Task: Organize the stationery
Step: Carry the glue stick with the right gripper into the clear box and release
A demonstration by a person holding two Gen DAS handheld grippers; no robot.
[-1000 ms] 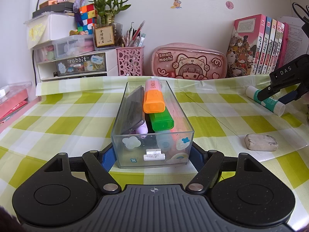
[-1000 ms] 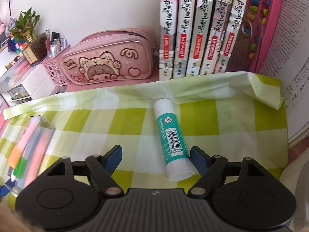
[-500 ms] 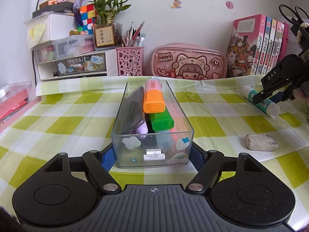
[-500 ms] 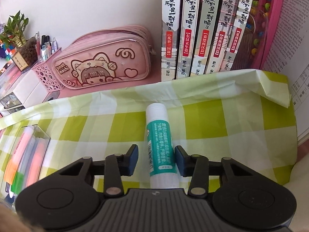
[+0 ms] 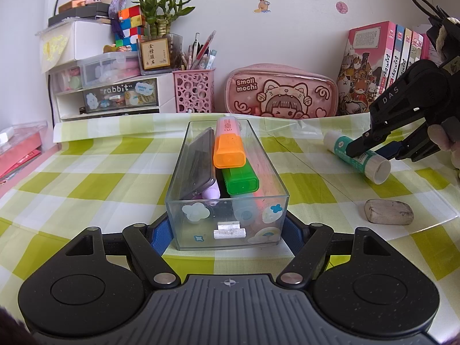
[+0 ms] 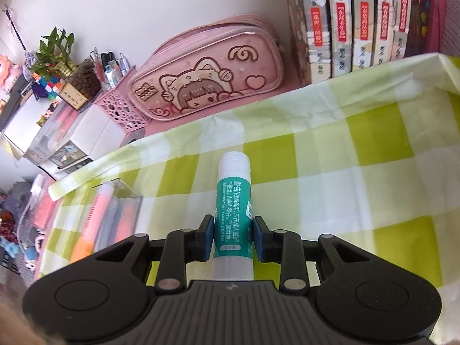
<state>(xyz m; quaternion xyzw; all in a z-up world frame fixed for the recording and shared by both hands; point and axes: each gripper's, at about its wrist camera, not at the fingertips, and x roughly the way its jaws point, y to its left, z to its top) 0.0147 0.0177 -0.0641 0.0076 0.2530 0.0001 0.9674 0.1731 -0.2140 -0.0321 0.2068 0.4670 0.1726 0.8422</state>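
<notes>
The right tool [image 6: 233,237] pinches a smooth cylindrical glue stick [image 6: 234,210], its blue pads pressed on either side of the teal label; the stick's white cap points away from the tool, and its near end is hidden under the tool's body. The left tool [image 5: 227,230] clamps the near end of a clear, hard-walled rectangular box [image 5: 260,155] standing on the desk [image 5: 86,172], which is draped in a green-and-white checked cloth. Inside the box lie blocky orange [image 5: 228,152] and green [image 5: 240,179] highlighters; what sits beneath them is blurred through the plastic. A worn, rounded eraser [image 5: 388,211] lies to the right of the left tool.
</notes>
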